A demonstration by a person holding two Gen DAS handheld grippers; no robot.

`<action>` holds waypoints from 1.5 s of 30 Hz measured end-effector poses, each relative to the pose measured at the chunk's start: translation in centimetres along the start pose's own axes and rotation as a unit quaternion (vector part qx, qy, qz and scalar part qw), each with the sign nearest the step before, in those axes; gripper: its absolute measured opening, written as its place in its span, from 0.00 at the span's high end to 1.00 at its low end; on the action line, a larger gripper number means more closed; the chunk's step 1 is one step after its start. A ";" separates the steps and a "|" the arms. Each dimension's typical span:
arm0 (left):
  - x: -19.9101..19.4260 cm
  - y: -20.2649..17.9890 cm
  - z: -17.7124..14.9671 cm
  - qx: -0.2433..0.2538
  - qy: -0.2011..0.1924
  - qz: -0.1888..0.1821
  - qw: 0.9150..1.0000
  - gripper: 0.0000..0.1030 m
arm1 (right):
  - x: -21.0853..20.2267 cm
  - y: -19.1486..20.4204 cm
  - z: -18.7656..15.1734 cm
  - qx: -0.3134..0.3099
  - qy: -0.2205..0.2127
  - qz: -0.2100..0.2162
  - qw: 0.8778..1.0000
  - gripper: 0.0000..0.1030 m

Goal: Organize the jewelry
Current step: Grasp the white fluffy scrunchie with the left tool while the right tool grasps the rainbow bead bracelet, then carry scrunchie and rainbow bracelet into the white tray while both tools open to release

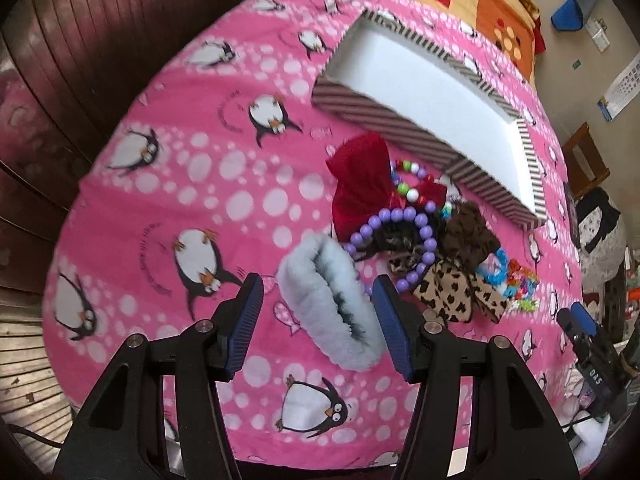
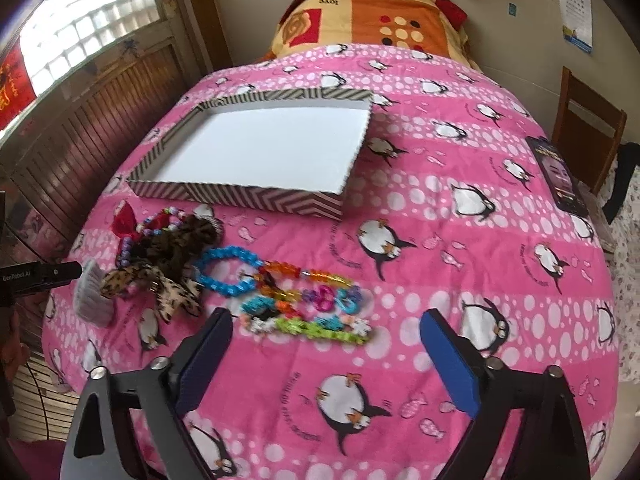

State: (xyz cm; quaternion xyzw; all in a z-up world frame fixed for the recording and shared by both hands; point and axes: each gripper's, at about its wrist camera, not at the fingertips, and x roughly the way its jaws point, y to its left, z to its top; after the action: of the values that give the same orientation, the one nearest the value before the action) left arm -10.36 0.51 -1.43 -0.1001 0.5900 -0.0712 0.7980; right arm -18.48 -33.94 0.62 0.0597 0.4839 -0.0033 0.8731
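A pile of jewelry and hair accessories lies on the pink penguin blanket. In the left wrist view my left gripper is open, its fingers on either side of a fluffy pale blue scrunchie. Behind it lie a purple bead bracelet, a red bow and leopard bows. The striped box with a white inside stands empty beyond. In the right wrist view my right gripper is open above the blanket, just before colourful bead chains and a blue bead bracelet. The box is farther back.
An orange patterned quilt lies at the head of the bed. A dark book lies at the right bed edge, near a wooden chair. Wooden wall panelling runs along the left side.
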 end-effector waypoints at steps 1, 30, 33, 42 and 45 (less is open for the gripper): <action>0.3 0.1 0.0 0.000 0.003 0.003 1.000 0.45 | 0.1 -0.3 -0.1 0.002 0.003 -0.002 1.000 0.22; 2.9 0.0 -0.2 0.030 0.017 -0.003 0.999 0.79 | 5.5 -1.1 3.1 0.002 0.026 0.048 0.999 0.92; 1.6 0.1 0.1 0.030 0.008 -0.015 0.999 0.79 | 2.9 -0.7 3.9 0.003 0.001 0.065 0.998 0.92; -3.1 -0.7 2.3 0.042 -0.037 -0.038 0.998 0.79 | -1.1 0.9 6.3 -0.021 -0.053 0.080 0.995 0.92; -4.0 -1.1 3.2 0.050 -0.050 -0.038 0.997 0.79 | -1.6 1.6 7.7 -0.023 -0.062 0.093 0.993 0.92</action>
State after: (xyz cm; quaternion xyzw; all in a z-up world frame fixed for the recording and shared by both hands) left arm -8.42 0.64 3.42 -0.0865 0.5405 -0.1257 0.8274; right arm -12.68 -33.31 6.20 0.0842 0.4209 0.0852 0.8992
